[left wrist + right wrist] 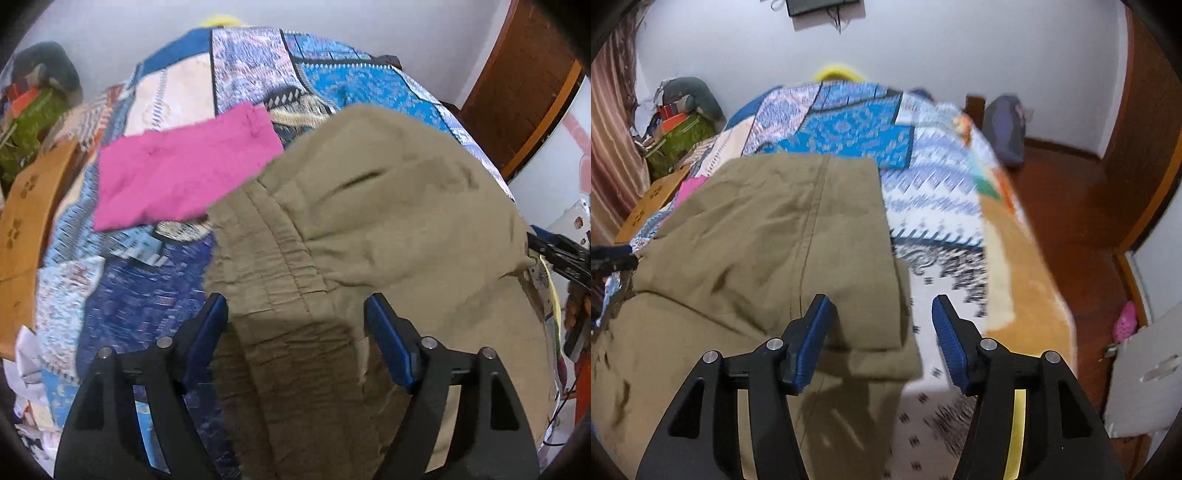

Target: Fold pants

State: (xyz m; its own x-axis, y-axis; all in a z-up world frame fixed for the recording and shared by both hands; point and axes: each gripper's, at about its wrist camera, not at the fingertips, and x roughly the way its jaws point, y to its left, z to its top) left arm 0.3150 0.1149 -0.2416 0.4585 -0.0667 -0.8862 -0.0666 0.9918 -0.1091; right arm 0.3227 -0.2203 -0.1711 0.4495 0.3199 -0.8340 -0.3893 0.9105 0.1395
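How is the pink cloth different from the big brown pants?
The pink folded cloth is bright and small; the khaki-brown cotton pants are dull and much bigger. The cloth lies far from the left tongs; the pants lie between them. Both rest on the patterned blue bedspread.

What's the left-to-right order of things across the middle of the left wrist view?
Brown cardboard box → pink folded garment → khaki pants → right gripper poking in at the edge.
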